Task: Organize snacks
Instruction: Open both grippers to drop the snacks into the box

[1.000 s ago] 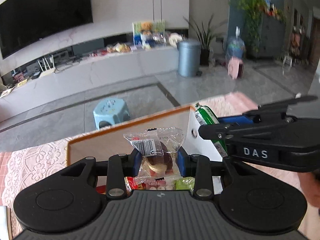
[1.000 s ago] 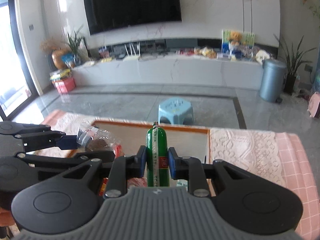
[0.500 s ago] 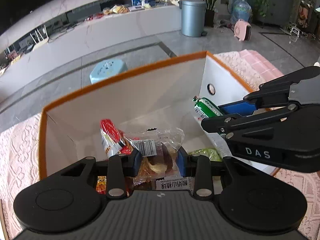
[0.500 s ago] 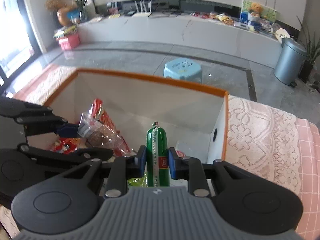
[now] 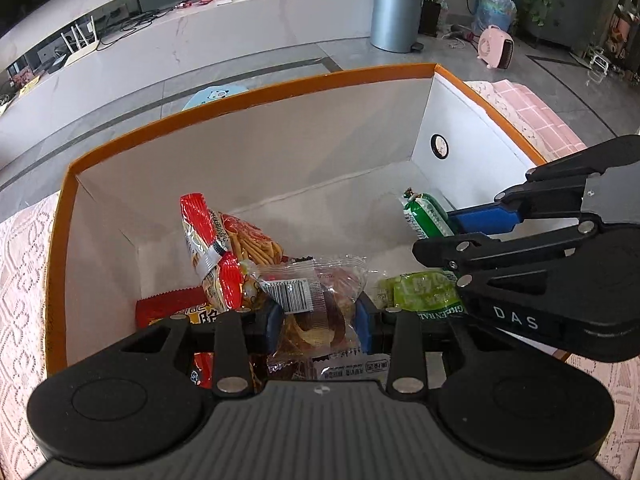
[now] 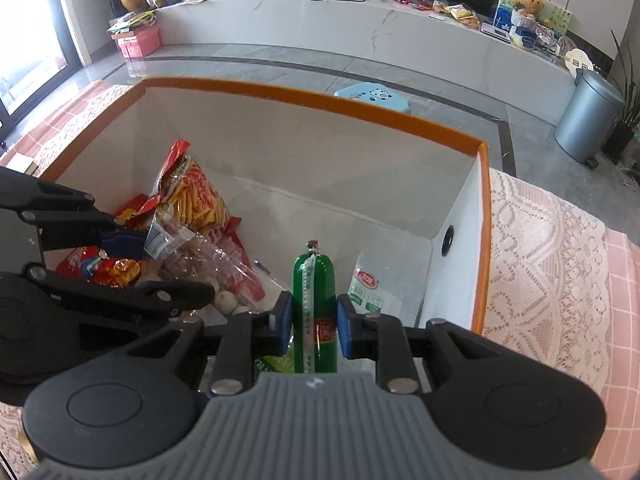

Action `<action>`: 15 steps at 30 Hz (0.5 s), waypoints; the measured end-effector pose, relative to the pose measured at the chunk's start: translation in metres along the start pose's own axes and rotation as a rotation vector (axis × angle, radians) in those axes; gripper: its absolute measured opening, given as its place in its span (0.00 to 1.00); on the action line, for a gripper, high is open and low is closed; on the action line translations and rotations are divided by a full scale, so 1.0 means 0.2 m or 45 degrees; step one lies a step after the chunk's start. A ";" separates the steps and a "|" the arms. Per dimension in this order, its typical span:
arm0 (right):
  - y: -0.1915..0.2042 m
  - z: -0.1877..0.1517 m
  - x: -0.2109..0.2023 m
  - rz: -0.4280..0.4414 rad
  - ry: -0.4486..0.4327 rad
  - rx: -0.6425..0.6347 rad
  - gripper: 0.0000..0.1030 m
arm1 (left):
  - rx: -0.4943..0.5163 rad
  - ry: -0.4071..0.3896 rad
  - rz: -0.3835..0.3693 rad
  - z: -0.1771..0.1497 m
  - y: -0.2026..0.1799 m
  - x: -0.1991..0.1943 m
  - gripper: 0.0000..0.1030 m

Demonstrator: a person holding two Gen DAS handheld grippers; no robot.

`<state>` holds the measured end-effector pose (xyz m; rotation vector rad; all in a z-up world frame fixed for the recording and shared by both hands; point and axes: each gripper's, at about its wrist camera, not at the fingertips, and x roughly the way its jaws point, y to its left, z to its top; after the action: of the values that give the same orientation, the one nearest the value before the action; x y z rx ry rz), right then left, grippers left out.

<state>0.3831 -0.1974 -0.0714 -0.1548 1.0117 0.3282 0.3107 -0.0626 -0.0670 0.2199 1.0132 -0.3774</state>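
Observation:
My left gripper [image 5: 318, 316] is shut on a clear snack packet with a barcode [image 5: 316, 308], held inside the orange-rimmed white box [image 5: 248, 92]. My right gripper [image 6: 314, 322] is shut on a green sausage [image 6: 314, 280], also inside the box [image 6: 320, 100], toward its right side. In the left wrist view the right gripper [image 5: 472, 220] holds the sausage [image 5: 424, 216] at right. In the right wrist view the left gripper [image 6: 132, 240] holds the clear packet [image 6: 188, 252] at left.
In the box lie a red bag of stick snacks [image 5: 224, 244], a green packet [image 5: 424, 292], red packets [image 6: 104, 268] and a white-green sachet [image 6: 368, 288]. The box stands on a pink lace cloth [image 6: 552, 280]. A blue stool [image 6: 376, 96] stands beyond it.
Both grippers have tilted down and moved lower into the box, each still holding its snack. The box's contents have come into view.

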 end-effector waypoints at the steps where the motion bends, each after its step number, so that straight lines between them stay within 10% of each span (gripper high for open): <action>1: 0.00 0.00 0.00 0.000 0.000 0.001 0.20 | -0.003 0.002 0.003 0.00 0.00 0.00 0.42; 15: 0.02 0.02 -0.18 -0.013 -0.063 0.025 0.27 | 0.007 -0.047 0.010 0.01 -0.04 -0.11 0.64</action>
<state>0.3685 -0.1996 -0.0384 -0.1331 0.9646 0.3111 0.2990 -0.0661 -0.0461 0.2214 0.9749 -0.3757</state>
